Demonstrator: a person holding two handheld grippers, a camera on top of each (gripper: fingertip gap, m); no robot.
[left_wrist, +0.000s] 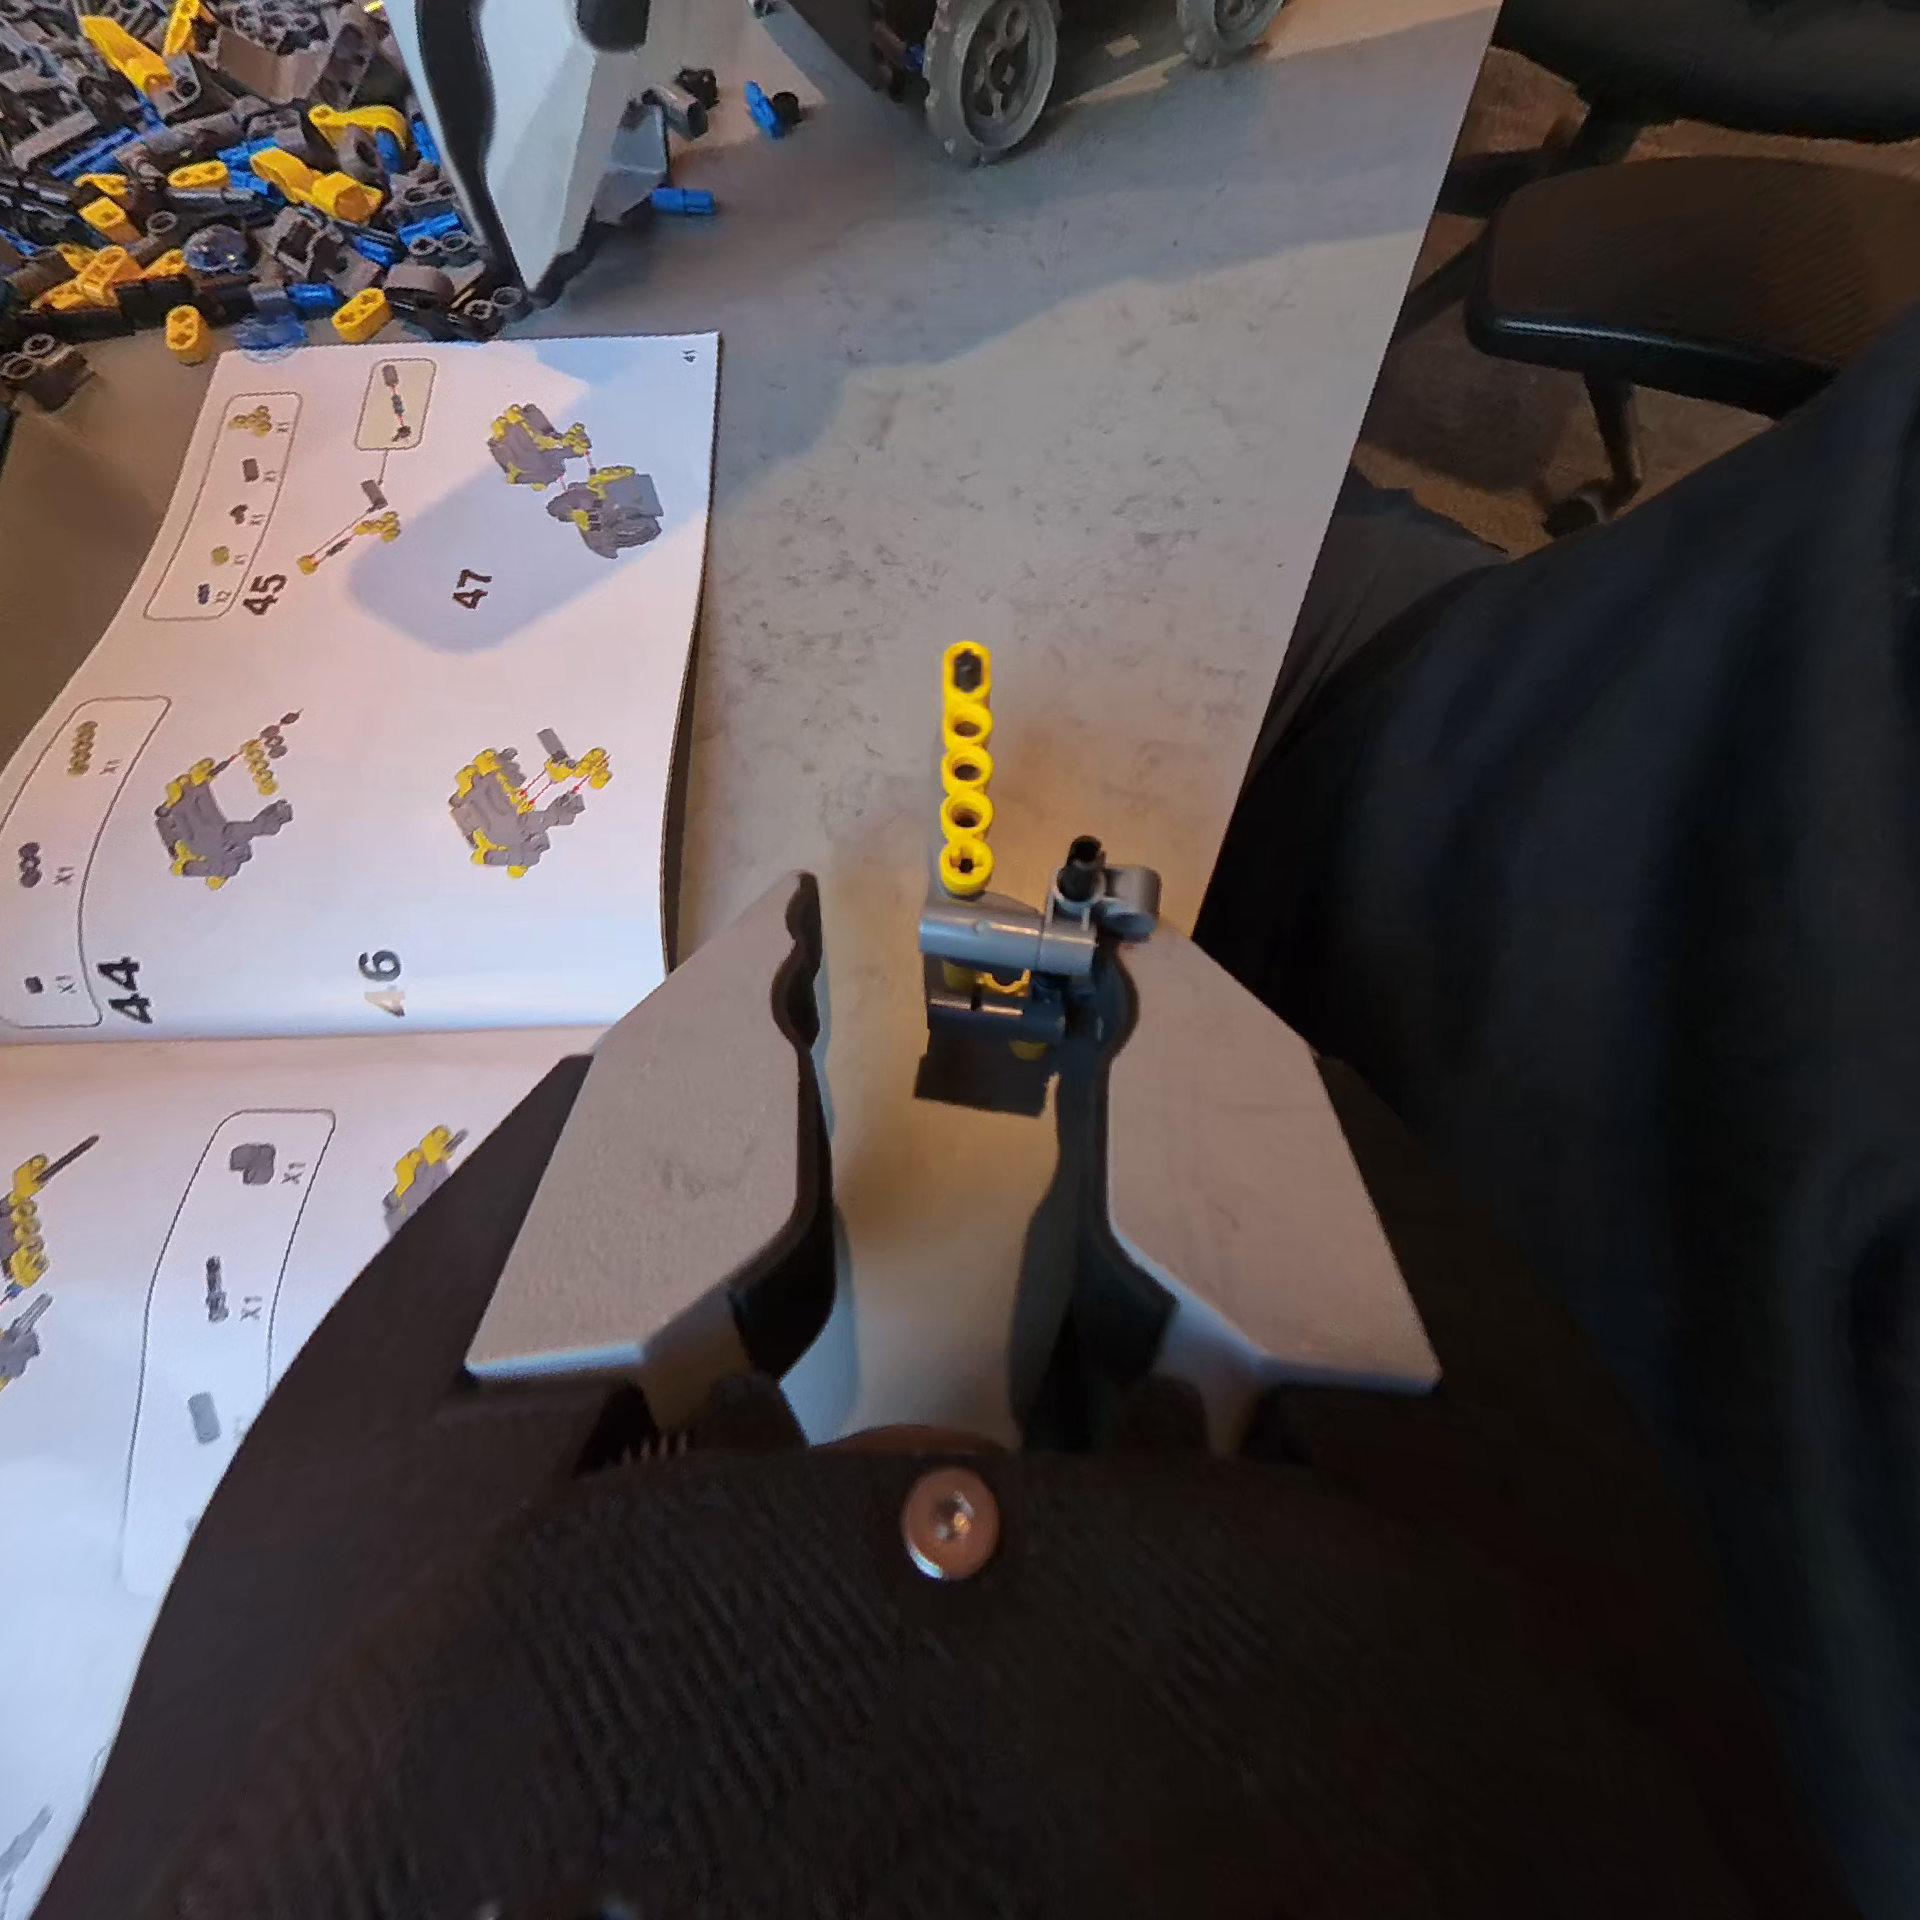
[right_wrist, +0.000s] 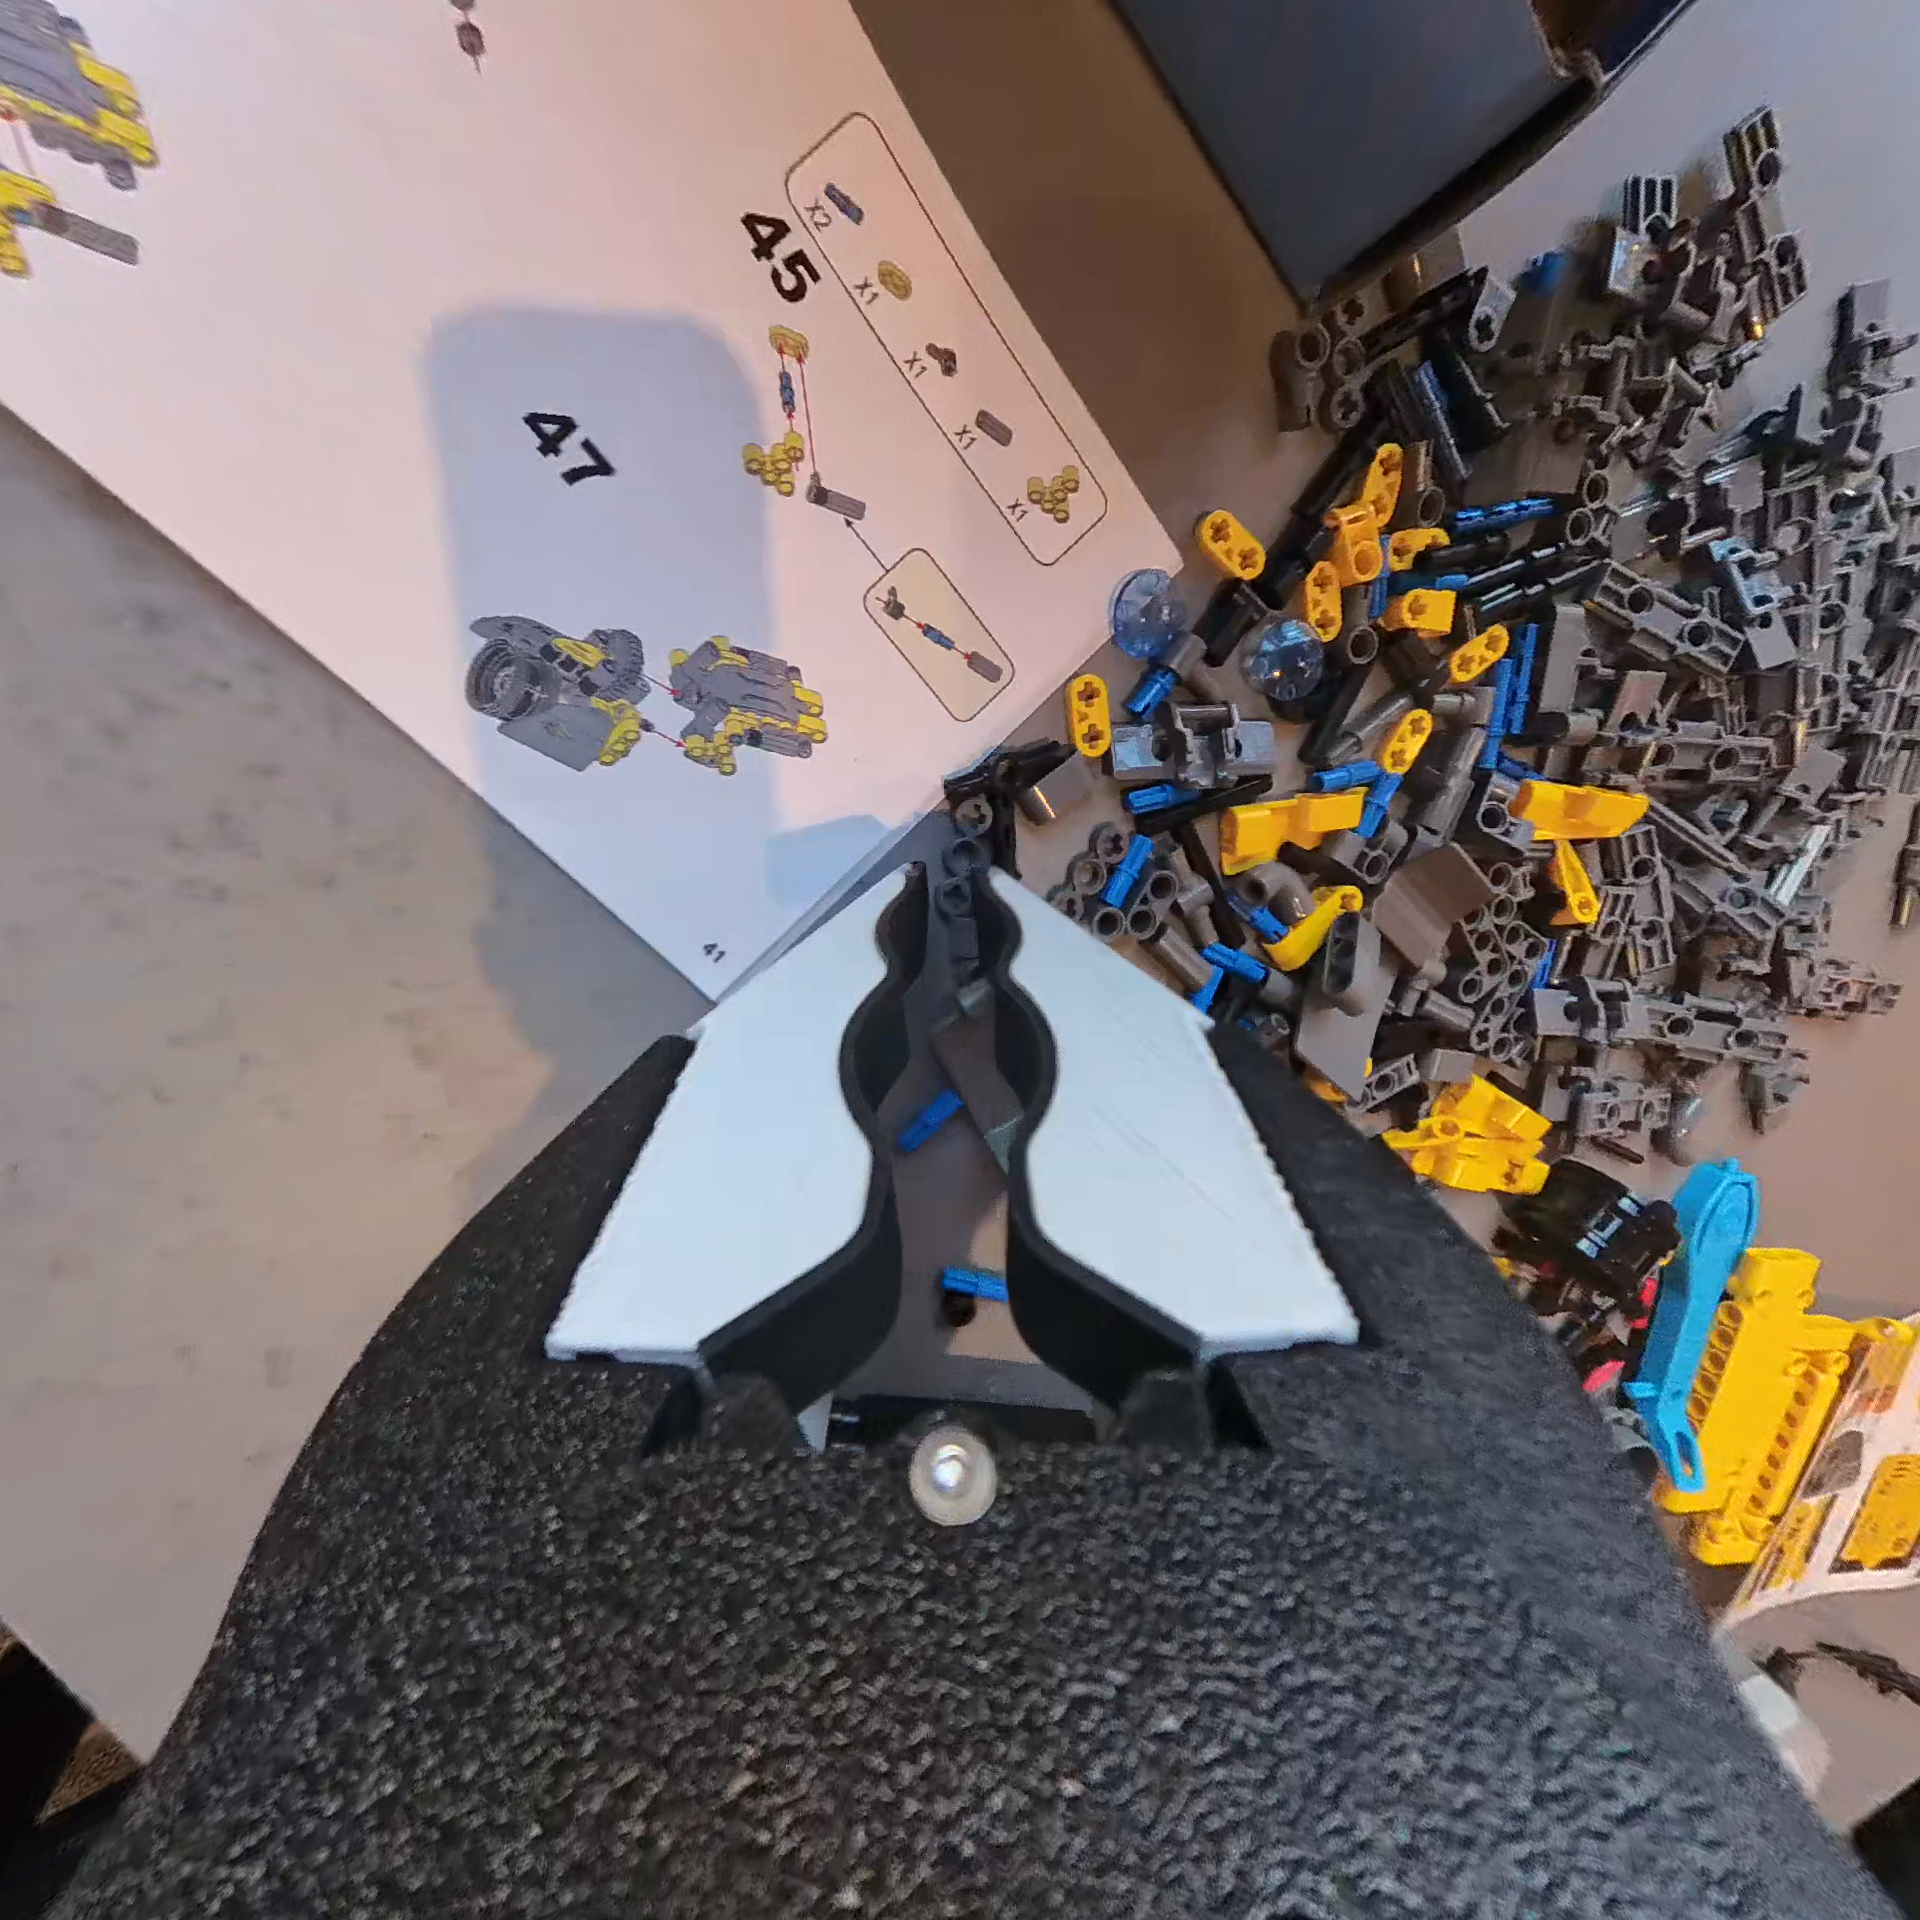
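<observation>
The left tongs (left_wrist: 961, 997) stand spread wide, with a small grey-and-yellow brick assembly (left_wrist: 1003, 987) resting against the inner face of their right finger only; the left finger is well apart from it, so nothing is pinched. A yellow holed beam (left_wrist: 965, 769) sticks up from the assembly, and a black pin (left_wrist: 1084, 864) sits in a grey connector at its side. Below lie the pale counter (left_wrist: 1039, 416) and the open instruction booklet (left_wrist: 416, 675). The right tongs (right_wrist: 961, 904) are nearly clenched on a thin dark grey brick piece (right_wrist: 961, 935) that runs along the gap between the tips, beside the loose brick pile (right_wrist: 1507, 779) and the booklet's corner. Both items look like light, stiff, smooth plastic, probably apt to twist or slip if nipped at an end; the assembly's blocky grey base seems the firmest place to take hold, since the beam and pin might pull loose.
</observation>
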